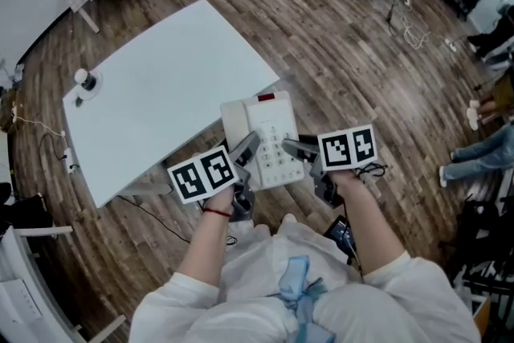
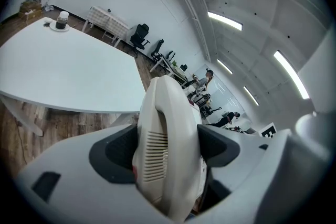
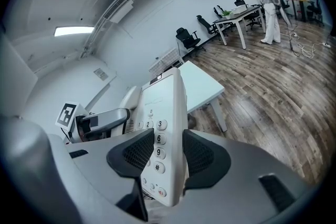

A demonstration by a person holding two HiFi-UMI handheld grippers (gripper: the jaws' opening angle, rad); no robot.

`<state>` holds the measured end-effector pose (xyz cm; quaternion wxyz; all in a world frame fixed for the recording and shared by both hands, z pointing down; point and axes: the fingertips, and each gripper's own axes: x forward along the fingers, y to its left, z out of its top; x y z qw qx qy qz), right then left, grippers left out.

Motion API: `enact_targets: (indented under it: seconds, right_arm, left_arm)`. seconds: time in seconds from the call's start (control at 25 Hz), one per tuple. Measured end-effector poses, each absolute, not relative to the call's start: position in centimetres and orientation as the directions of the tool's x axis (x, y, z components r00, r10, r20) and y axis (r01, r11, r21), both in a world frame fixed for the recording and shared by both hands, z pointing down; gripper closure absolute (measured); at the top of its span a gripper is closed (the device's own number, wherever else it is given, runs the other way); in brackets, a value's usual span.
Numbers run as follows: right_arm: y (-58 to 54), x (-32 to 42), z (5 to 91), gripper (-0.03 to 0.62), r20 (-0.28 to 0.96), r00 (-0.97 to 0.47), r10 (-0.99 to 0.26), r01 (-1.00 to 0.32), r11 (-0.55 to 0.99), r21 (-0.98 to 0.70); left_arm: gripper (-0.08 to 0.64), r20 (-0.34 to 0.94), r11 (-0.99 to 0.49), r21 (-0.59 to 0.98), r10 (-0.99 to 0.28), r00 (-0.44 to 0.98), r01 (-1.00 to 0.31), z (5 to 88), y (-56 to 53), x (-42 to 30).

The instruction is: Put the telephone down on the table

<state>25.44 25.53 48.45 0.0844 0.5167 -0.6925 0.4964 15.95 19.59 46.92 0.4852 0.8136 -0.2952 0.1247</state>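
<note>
Clamping the cream telephone (image 1: 269,132), the left tool (image 1: 247,147) grips its handset side and the right tool (image 1: 293,147) its keypad side, beside keys (image 3: 159,139) 3, 6, 9, #, near the white counter (image 1: 161,92).

The telephone (image 1: 269,142) looks like smooth cream plastic with a slight gloss. The table (image 1: 161,92) top is white, smooth and matt, maybe laminate. The floor (image 1: 361,52) shows wood planks with visible grain. The right gripper (image 3: 168,139) has a matt grey plastic body, and its dark pads (image 3: 137,153) are finely dotted, rubber-like.
</note>
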Motion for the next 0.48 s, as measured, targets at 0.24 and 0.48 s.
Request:
enact_targets:
  seconds: [0.24, 0.48]
  right_arm:
    - [25.1, 25.0, 48.7, 0.399, 0.616, -0.458, -0.641, -0.794, -0.017, -0.608]
    - [20.3, 19.2, 49.4, 0.399, 0.610, -0.484, -0.628, -0.793, 0.020, -0.609]
  left_arm:
    - [0.206, 0.496, -0.367, 0.700, -0.366, 0.787, -0.612, 47.0, 19.2, 15.4]
    - [0.206, 0.493, -0.348, 0.696, -0.405, 0.770, -0.628, 47.6, 14.9, 9.4]
